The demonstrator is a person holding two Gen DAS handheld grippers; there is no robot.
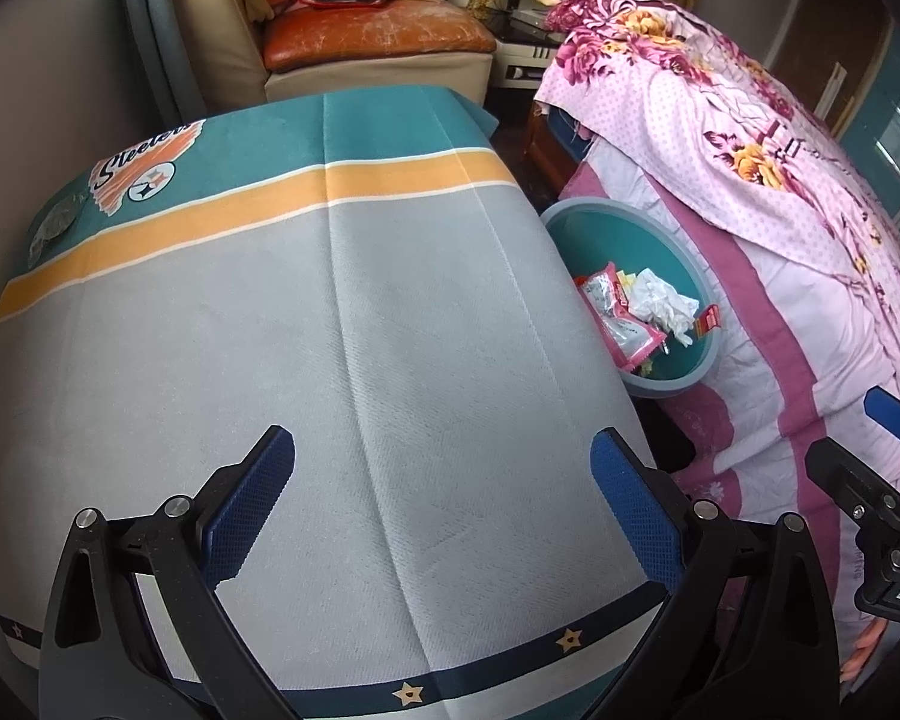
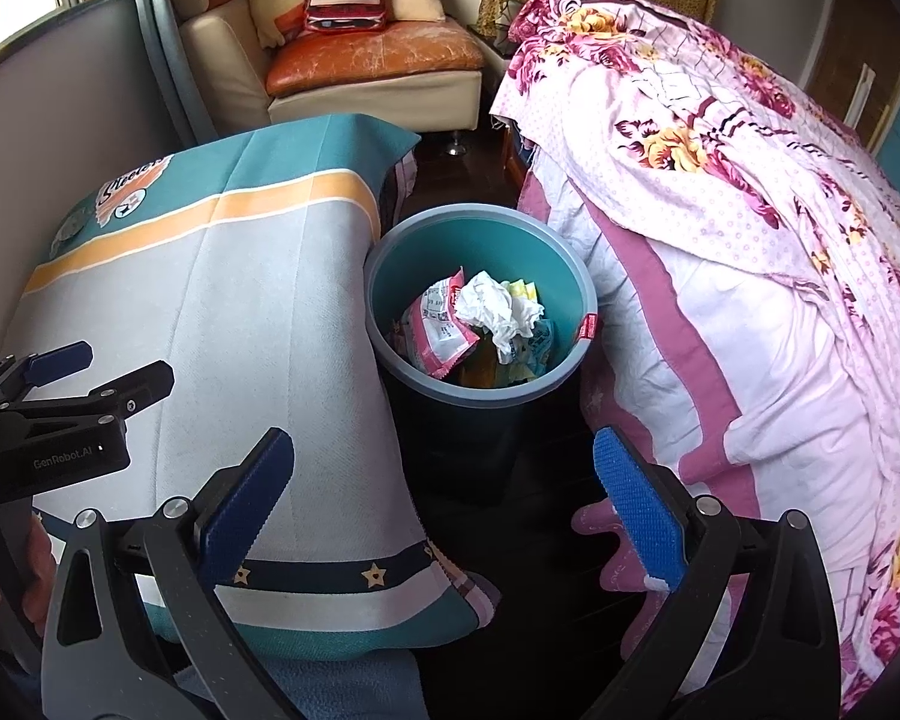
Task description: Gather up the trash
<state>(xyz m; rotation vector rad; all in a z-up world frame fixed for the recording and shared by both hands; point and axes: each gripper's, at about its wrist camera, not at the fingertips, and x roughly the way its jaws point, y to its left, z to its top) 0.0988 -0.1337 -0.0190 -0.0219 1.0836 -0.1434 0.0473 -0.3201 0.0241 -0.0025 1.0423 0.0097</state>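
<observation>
A teal bin (image 2: 486, 240) with a grey rim stands on the floor between the cloth-covered table and the bed. Inside lie a crumpled white tissue (image 2: 498, 306), a pink snack wrapper (image 2: 435, 333) and yellow wrappers. The bin (image 1: 660, 240) also shows at right in the left wrist view, with the tissue (image 1: 663, 297) and pink wrapper (image 1: 615, 318). My left gripper (image 1: 441, 510) hangs open over the grey cloth, nothing between its blue pads. My right gripper (image 2: 441, 510) is open and empty, just short of the bin. The left gripper (image 2: 99, 372) appears at left in the right wrist view.
The table carries a grey, orange and teal cloth (image 1: 330, 330) with a Steelers logo. A bed with a pink floral blanket (image 2: 750, 240) fills the right side. A cream sofa (image 2: 354, 60) with cushions stands at the back. A hand (image 2: 6, 576) grips the left tool.
</observation>
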